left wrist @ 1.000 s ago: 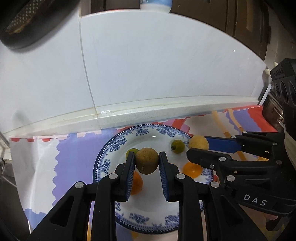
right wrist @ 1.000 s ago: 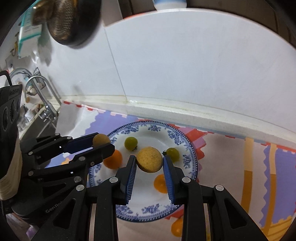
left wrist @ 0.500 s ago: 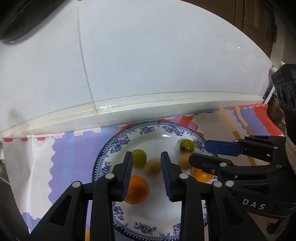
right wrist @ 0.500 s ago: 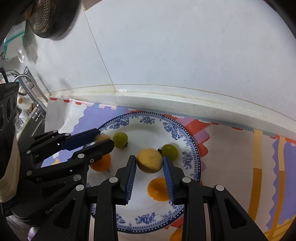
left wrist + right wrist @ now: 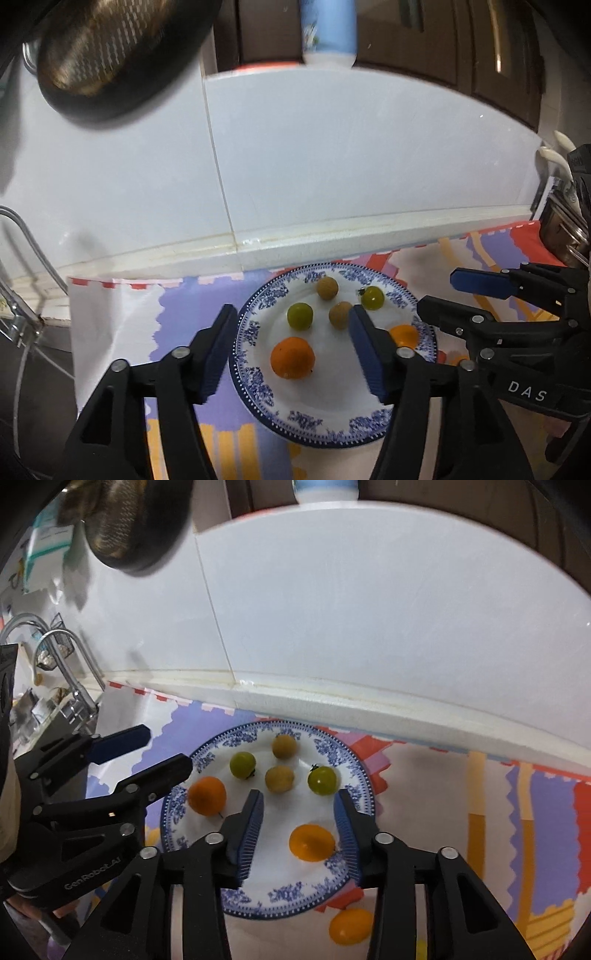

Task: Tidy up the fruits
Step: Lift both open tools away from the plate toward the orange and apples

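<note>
Both tan fruits I was gripping a second ago now sit loose on the blue-rimmed plate [image 5: 354, 775], far tan fruit [image 5: 284, 746] and near tan fruit [image 5: 279, 779], while my left gripper [image 5: 291, 347] and right gripper [image 5: 299, 823] are opening, empty, hanging pan [image 5: 110, 59] above.

- A dark mesh strainer [image 5: 110, 55] hangs on the white tiled wall [image 5: 332, 166].
- A blue-and-white container [image 5: 327, 31] stands on the ledge above the tiles.
- A chrome faucet [image 5: 59, 653] curves at the left, beside the colourful patterned cloth [image 5: 517, 812].
</note>
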